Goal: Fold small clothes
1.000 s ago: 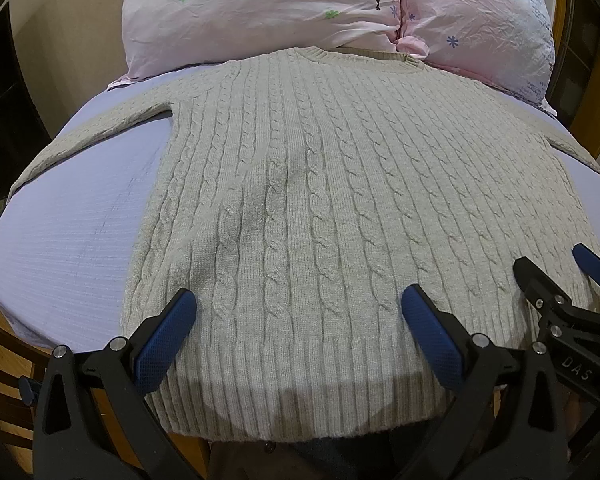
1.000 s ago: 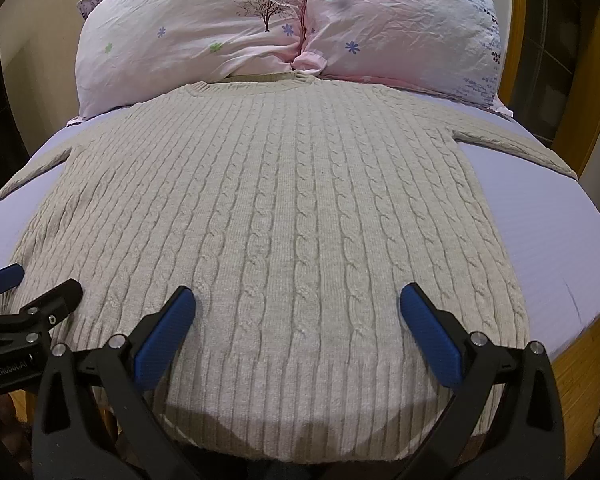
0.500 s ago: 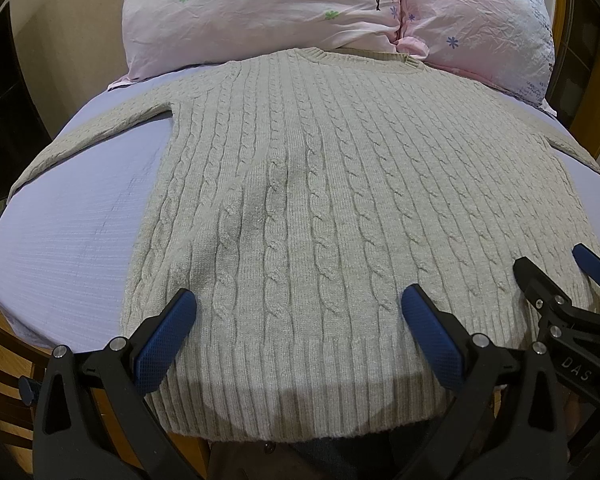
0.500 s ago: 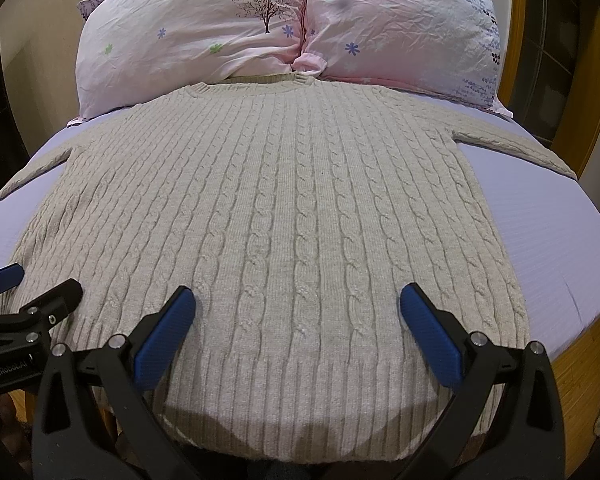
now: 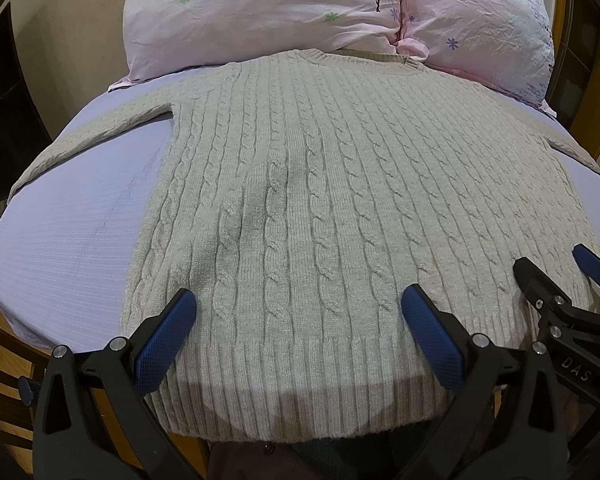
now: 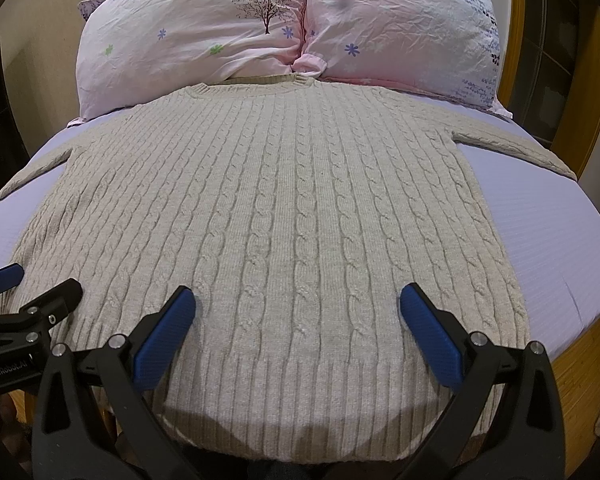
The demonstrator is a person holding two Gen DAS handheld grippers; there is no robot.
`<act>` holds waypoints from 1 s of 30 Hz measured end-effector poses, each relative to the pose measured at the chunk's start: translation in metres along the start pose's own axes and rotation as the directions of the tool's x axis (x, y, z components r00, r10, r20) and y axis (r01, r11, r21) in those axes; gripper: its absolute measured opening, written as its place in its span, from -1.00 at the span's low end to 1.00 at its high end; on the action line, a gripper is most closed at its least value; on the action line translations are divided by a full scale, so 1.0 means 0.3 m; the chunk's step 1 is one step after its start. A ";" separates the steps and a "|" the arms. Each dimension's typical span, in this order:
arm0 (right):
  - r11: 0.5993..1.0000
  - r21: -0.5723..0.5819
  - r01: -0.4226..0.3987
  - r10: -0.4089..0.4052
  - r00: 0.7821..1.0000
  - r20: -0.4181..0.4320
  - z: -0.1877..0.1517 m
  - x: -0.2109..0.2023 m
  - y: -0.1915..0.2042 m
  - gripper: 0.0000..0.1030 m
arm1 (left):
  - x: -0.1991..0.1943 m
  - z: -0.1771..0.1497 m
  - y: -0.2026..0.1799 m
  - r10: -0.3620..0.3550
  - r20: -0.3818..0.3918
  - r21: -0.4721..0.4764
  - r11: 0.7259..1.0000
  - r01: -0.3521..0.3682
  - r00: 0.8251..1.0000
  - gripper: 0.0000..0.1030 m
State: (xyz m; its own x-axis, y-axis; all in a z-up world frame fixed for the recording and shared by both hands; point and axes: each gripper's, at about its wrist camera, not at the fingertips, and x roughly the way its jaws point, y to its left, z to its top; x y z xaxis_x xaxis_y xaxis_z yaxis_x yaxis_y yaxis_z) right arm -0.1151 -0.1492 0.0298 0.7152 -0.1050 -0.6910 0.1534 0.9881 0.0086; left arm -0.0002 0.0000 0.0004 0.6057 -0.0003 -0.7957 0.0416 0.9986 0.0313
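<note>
A beige cable-knit sweater (image 5: pixel 332 208) lies flat on the bed with its hem toward me, its neck at the pillows and both sleeves spread out; it also shows in the right wrist view (image 6: pixel 284 220). My left gripper (image 5: pixel 300 320) is open and empty above the left part of the hem. My right gripper (image 6: pixel 298 320) is open and empty above the right part of the hem. Each gripper shows at the edge of the other's view, the right one (image 5: pixel 556 280) and the left one (image 6: pixel 24 292).
The bed has a lilac sheet (image 5: pixel 68 240) (image 6: pixel 560 240). Two pink floral pillows (image 5: pixel 260 12) (image 6: pixel 400 24) lie at the head. A wooden bed frame (image 6: pixel 576 344) runs along the sides. A dark wardrobe (image 6: pixel 548 40) stands at the right.
</note>
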 end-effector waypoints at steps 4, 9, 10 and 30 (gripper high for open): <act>1.000 0.000 0.000 0.000 1.000 0.000 -0.001 0.001 0.001 0.97 | 0.000 0.000 0.000 0.000 0.001 0.000 1.000 0.000 1.000 0.97; 1.000 0.000 0.000 0.000 1.000 0.002 -0.002 0.000 0.001 0.97 | 0.000 0.000 0.000 0.000 0.001 0.000 1.000 0.000 1.000 0.97; 1.000 0.000 0.000 0.000 1.000 0.002 -0.002 0.000 0.001 0.97 | 0.000 0.000 0.000 0.000 0.002 0.000 1.000 0.000 1.000 0.97; 1.000 -0.001 0.000 0.000 1.000 0.004 -0.009 -0.002 -0.001 0.97 | -0.015 0.015 -0.002 0.000 0.004 0.000 1.000 0.000 1.000 0.97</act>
State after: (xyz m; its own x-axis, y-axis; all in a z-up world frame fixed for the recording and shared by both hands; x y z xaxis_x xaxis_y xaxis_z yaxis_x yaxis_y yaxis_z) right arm -0.1174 -0.1493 0.0284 0.7178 -0.1059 -0.6881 0.1533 0.9881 0.0079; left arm 0.0008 -0.0008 0.0067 0.6092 -0.0003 -0.7930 0.0414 0.9986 0.0314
